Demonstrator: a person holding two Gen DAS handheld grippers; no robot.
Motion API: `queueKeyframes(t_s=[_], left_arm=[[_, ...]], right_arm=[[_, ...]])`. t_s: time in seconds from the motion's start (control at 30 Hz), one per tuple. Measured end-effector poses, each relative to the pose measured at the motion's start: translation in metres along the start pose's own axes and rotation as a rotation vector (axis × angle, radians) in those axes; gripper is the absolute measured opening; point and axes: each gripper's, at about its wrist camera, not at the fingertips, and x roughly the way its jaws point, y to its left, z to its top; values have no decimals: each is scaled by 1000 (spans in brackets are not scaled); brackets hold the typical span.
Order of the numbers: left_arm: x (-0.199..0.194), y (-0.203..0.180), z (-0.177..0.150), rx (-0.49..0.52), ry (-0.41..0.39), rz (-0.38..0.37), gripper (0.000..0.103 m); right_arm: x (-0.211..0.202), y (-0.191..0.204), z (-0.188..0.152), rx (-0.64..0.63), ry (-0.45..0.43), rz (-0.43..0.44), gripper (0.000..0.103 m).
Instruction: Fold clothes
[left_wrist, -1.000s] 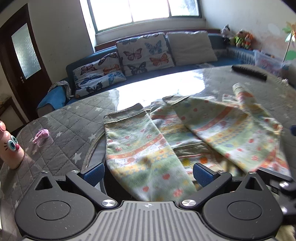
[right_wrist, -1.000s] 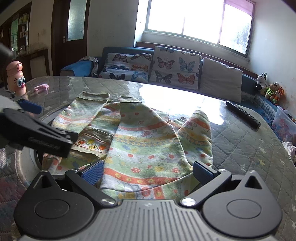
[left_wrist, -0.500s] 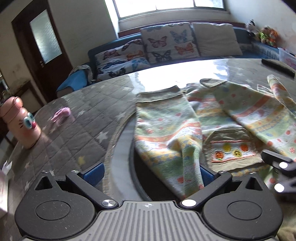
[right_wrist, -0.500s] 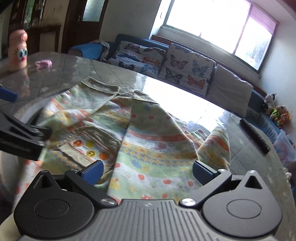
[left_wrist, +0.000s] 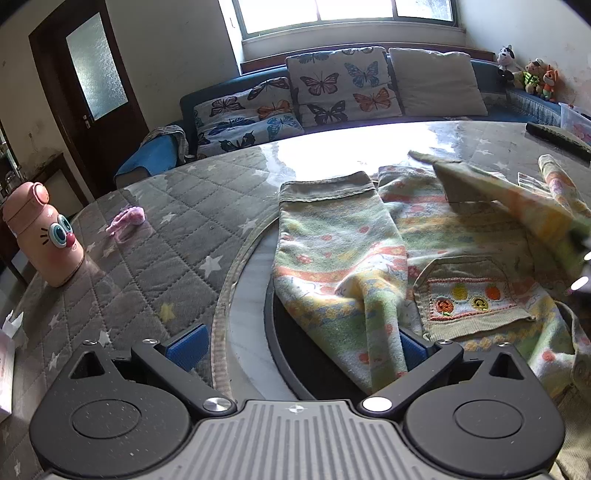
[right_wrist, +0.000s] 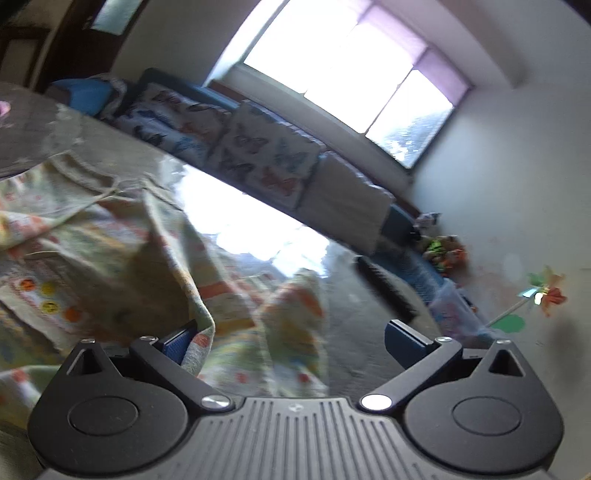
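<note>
A pair of child's patterned trousers (left_wrist: 343, 254) in green, yellow and orange lies on the round table. Its left leg runs away from my left gripper (left_wrist: 297, 341), whose jaws stand wide open, with the leg's near end draped against the right finger. A back pocket with embroidered fruit (left_wrist: 469, 299) lies to the right. My right gripper (right_wrist: 291, 338) is tilted and its jaws stand wide open; a fold of the trousers (right_wrist: 177, 266) hangs over its left finger, raised off the table. In the left wrist view the right leg (left_wrist: 517, 199) is lifted.
A grey quilted star cloth (left_wrist: 147, 258) covers the table. A pink cartoon bottle (left_wrist: 42, 236) and a small pink item (left_wrist: 127, 219) sit at the left. A black remote (left_wrist: 557, 136) lies far right. A sofa with butterfly cushions (left_wrist: 332, 88) stands behind.
The left gripper has shifted left, so the trouser leg now lies against its right finger. The right gripper has swung up and tilted, lifting the right leg off the table.
</note>
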Motion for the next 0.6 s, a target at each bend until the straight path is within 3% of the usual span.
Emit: queueKeyframes(t_s=[0.33, 0.6], left_arm=[[0, 7, -7, -21, 12, 9, 103], [-1, 13, -12, -30, 15, 17, 103]], right_arm=[[0, -69, -42, 199, 76, -137, 103], [-22, -115, -108, 326, 208, -196, 103]])
